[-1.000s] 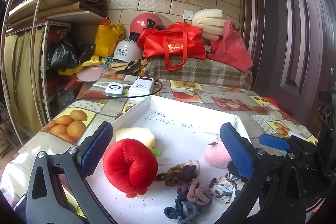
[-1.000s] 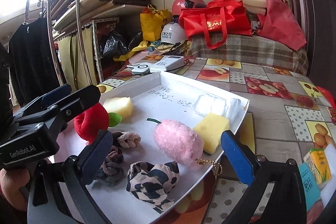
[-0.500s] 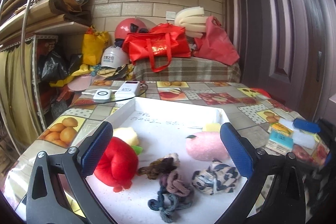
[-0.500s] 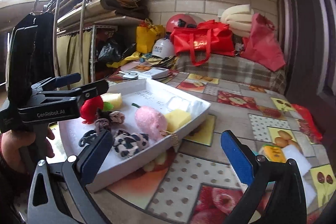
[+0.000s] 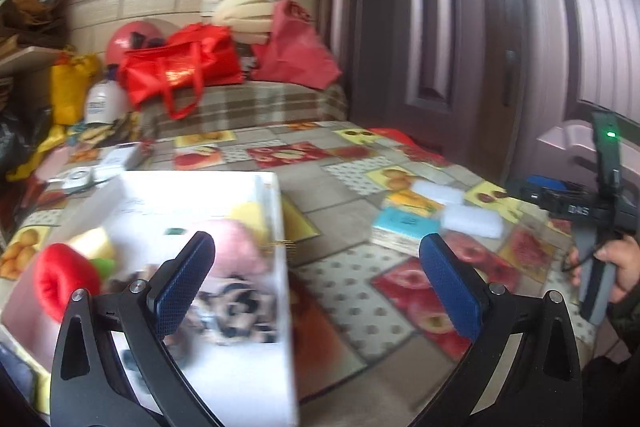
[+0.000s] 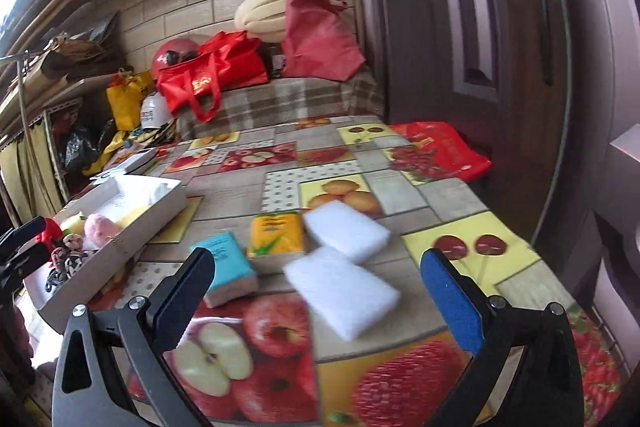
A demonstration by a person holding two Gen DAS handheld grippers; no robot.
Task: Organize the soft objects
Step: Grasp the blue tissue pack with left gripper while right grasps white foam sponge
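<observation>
A white tray point(image 5: 200, 179) on the left holds a red plush point(image 5: 60, 283), a pink plush point(image 5: 236, 247), a leopard scrunchie point(image 5: 236, 311) and a yellow sponge point(image 5: 248, 215), all blurred. My left gripper point(image 5: 316, 253) is open and empty over the tray's right edge. My right gripper point(image 6: 318, 263) is open and empty just above two white sponges point(image 6: 346, 231) point(image 6: 342, 291) on the tablecloth. Beside them lie a yellow tissue pack point(image 6: 276, 235) and a teal pack point(image 6: 230, 267). The right wrist view shows the tray point(image 6: 152, 227) far left.
A fruit-print cloth covers the table point(image 6: 360, 155). Red bags point(image 6: 216, 67), a helmet and foam rolls pile up at the back. A dark door point(image 6: 480, 27) stands on the right. A hand point(image 5: 620, 267) holds the right gripper at the table's right edge.
Both cameras have swung right. The right gripper left the tray and now sits over the white sponges and tissue packs. The left gripper has shifted toward the tray's right edge.
</observation>
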